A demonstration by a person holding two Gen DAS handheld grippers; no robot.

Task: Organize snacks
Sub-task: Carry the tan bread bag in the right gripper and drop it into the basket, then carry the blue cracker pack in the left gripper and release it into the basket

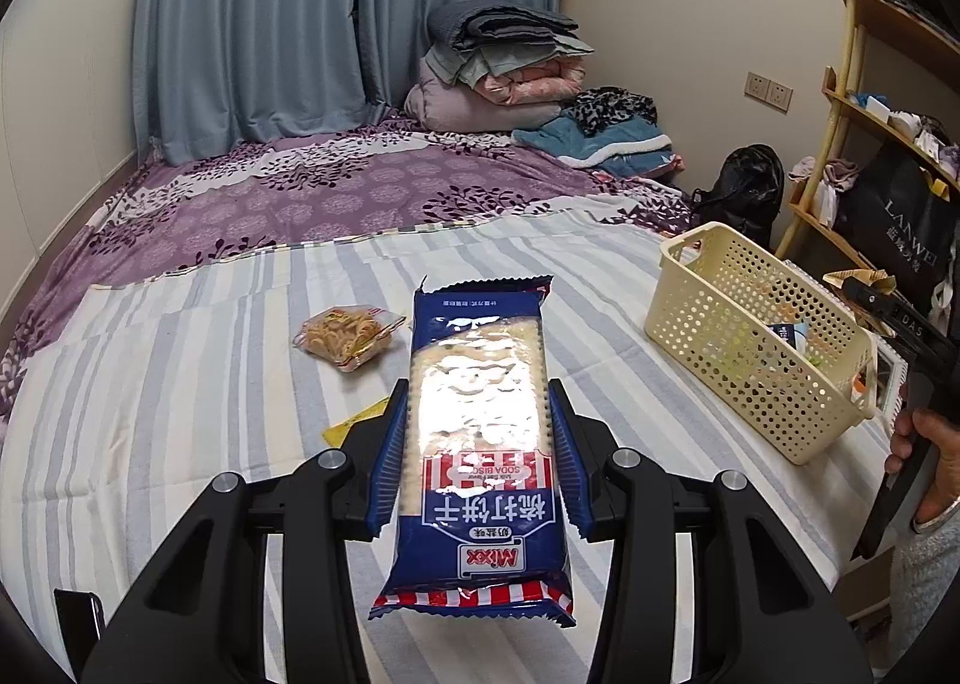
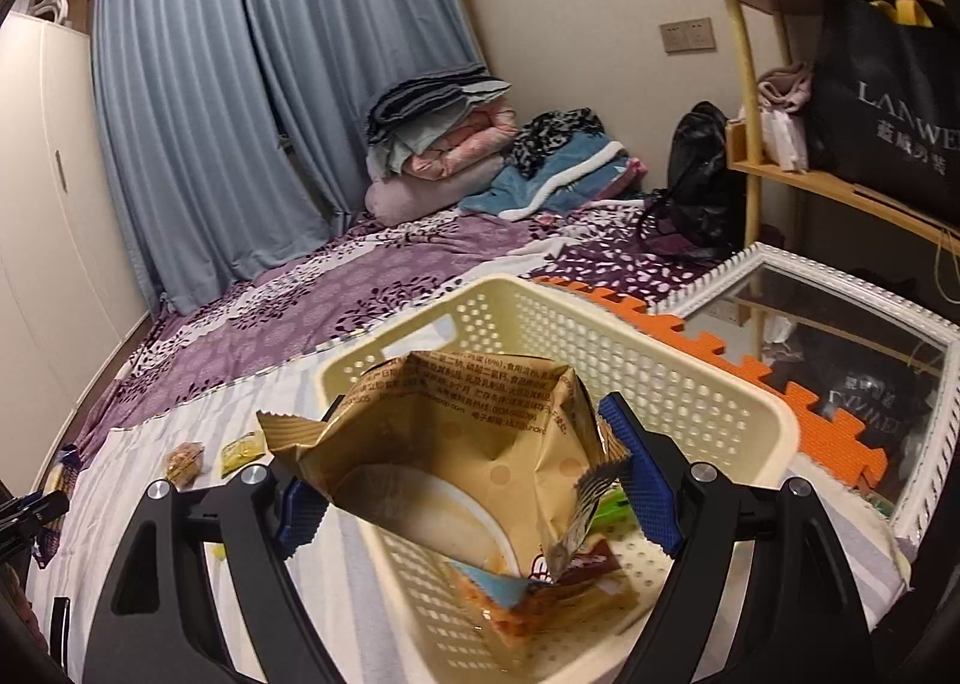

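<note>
Left wrist view: my left claw (image 1: 477,432) is closed snugly on a blue soda biscuit pack (image 1: 477,444), its blue pads pressing both long sides, and holds it lengthwise above the striped sheet (image 1: 180,384) on the bed. Beyond it to the left, a clear-wrapped noodle snack (image 1: 347,337) lies on the sheet, with a yellow packet (image 1: 354,421) nearer, partly hidden by the claw. A cream perforated basket (image 1: 756,348) sits far right with some snacks inside. The right claw (image 1: 864,288) pokes in just past the basket's right rim.

Right wrist view: my right claw (image 2: 474,480) is partly closed, gripping a crumpled tan snack bag (image 2: 456,462) above the basket (image 2: 690,384), which holds other packets (image 2: 540,594). Two small snacks (image 2: 210,459) lie on the sheet at left. A white-framed mirror (image 2: 840,336) lies to the right.
</note>
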